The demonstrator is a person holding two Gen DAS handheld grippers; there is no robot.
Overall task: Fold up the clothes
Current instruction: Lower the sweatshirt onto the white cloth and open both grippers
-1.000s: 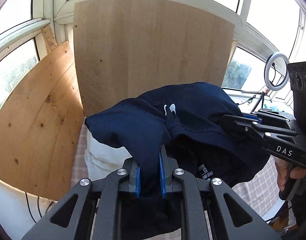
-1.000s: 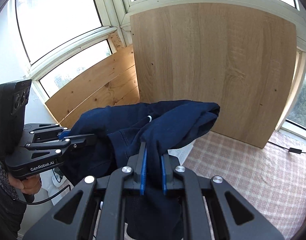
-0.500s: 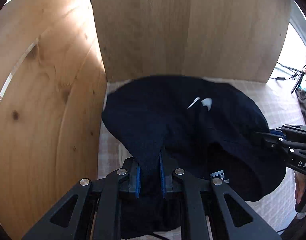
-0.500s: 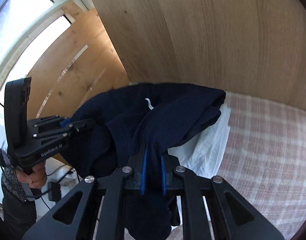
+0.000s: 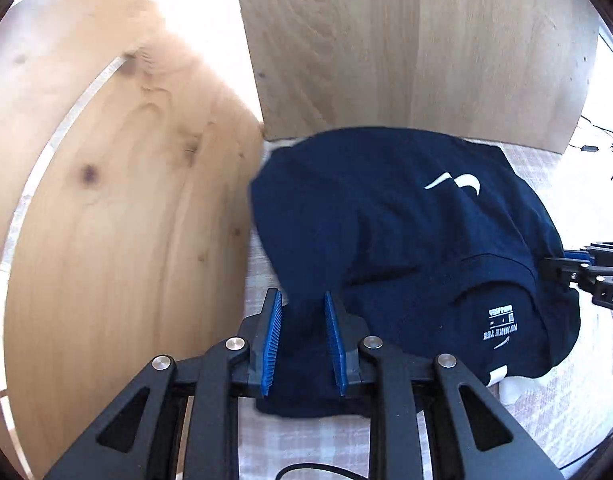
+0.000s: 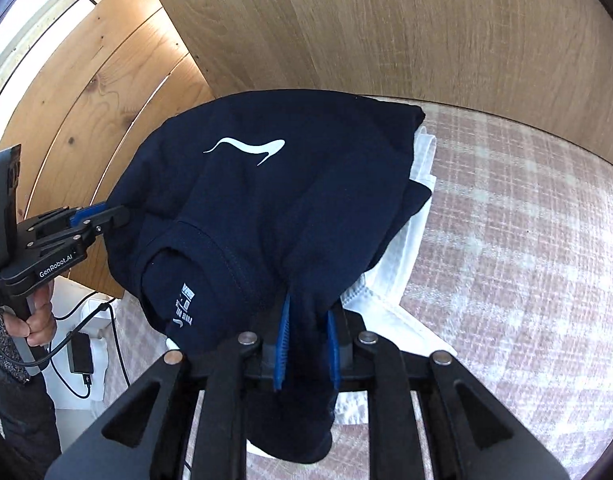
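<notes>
A sunlit home corner, likely an enclosed balcony set up for recording: a pale pink-and-white checked cloth covers the work surface, bare light plywood boards stand propped behind it, a white-framed window shows left of them, and black charger cables trail below the cloth's left edge.

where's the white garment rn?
Right wrist view: the white garment lies on the checked cloth, mostly under the navy t-shirt, its edge showing along the shirt's right side.

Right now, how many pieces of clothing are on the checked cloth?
2: a navy T-shirt on top, cloth between both grippers, and a white garment beneath it, peeking out at its edge. More could be hidden underneath.
</notes>
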